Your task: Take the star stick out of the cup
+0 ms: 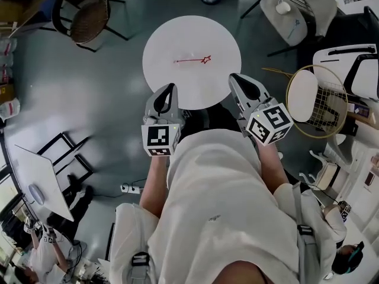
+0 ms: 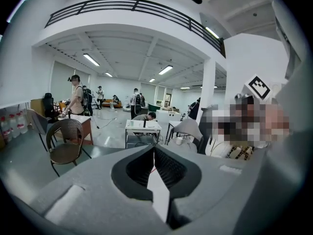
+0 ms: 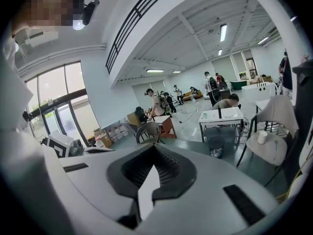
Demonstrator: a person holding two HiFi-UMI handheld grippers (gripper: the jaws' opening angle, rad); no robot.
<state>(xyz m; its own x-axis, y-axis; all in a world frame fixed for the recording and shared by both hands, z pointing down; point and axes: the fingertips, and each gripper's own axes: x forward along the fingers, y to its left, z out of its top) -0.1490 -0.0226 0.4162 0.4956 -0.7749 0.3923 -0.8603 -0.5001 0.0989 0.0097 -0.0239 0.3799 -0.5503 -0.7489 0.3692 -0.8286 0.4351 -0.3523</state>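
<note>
A thin red star stick [image 1: 192, 60] lies flat on the round white table [image 1: 172, 34], its star end pointing right. No cup shows in any view. My left gripper [image 1: 172, 86] hovers at the table's near edge, below and left of the stick, jaws shut with nothing between them. My right gripper [image 1: 233, 76] sits at the near right edge, just below and right of the star, also shut and empty. In the left gripper view the left gripper [image 2: 154, 147] has its tips touching, and the right gripper [image 3: 155, 147] looks the same in the right gripper view.
A wicker chair [image 1: 89, 16] stands on the floor at the far left and a white chair [image 1: 296, 10] at the far right. A badminton racket [image 1: 323, 99] leans to the table's right. A power strip [image 1: 131, 188] lies on the floor by my left leg.
</note>
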